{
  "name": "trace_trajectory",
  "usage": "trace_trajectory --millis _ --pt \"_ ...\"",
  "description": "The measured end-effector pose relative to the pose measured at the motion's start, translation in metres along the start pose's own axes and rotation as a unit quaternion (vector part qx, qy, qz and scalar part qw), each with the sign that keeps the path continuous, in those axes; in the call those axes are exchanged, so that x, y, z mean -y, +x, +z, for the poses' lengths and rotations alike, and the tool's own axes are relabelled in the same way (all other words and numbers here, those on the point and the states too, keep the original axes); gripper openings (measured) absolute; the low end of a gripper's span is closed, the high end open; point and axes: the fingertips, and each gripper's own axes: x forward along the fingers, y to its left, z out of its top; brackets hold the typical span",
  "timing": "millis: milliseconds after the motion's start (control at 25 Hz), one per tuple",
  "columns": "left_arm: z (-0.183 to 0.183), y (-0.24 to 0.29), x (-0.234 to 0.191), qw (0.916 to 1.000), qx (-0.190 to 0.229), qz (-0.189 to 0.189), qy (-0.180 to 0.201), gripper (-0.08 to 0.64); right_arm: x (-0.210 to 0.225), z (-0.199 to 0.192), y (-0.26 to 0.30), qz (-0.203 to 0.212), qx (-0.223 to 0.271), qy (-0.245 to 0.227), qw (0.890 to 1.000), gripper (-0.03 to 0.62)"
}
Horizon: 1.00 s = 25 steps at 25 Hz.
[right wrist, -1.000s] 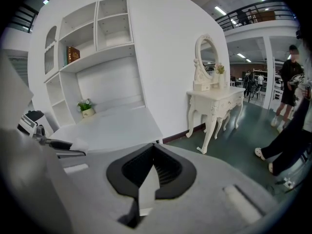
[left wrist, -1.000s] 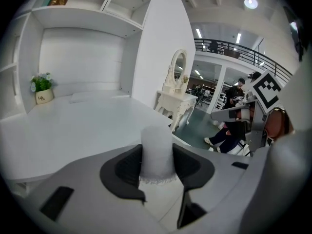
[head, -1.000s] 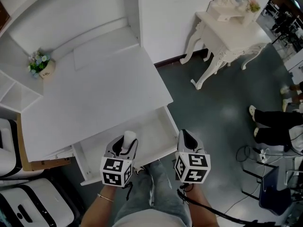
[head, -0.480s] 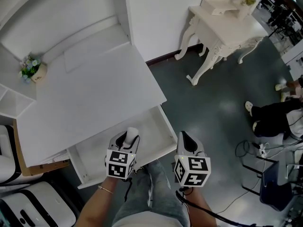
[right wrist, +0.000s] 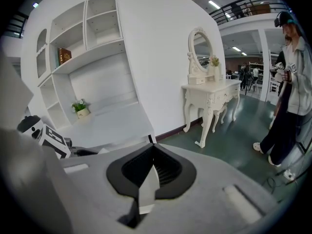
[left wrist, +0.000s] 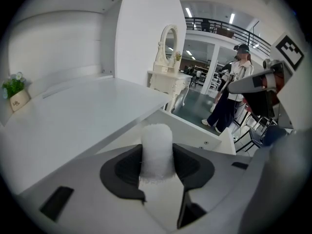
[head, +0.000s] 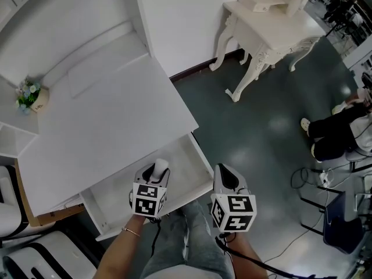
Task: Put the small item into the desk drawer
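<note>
My left gripper [head: 156, 176] is shut on a small white foam cylinder [left wrist: 156, 150], which stands upright between its dark pads. In the head view the white cylinder [head: 160, 167] pokes out over the open white desk drawer [head: 119, 193]. The drawer is pulled out from under the white desk top [head: 104, 132] and its inside shows nothing else. My right gripper [head: 224, 179] hovers past the drawer's right front corner, above the floor. Its jaws are shut with nothing between them [right wrist: 148, 172].
A small potted plant [head: 28, 96] stands at the desk's back left. A white vanity table [head: 264, 28] with a mirror stands to the right on the dark floor. A person [right wrist: 287, 91] stands at the far right, with cables and stands on the floor nearby.
The head view has drifted, so the desk sits further left and lower. Both grippers hold nearly the same place by the open drawer, the left one still gripping the cylinder.
</note>
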Motion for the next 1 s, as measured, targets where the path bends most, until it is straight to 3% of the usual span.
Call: trace_trajectory --millis 640,1000 --pt "-0.024 0.055 -0.013 0.9991 -0.04 0.012 -0.002 0.176 0.017 -0.014 0.012 0.005 -0.034 -0.001 0.999 0.0" --pt "-0.026 0.073 -0.014 0.9983 -0.052 0.016 0.018 0.176 0.025 -0.028 0.012 0.007 -0.048 -0.002 0.999 0.0"
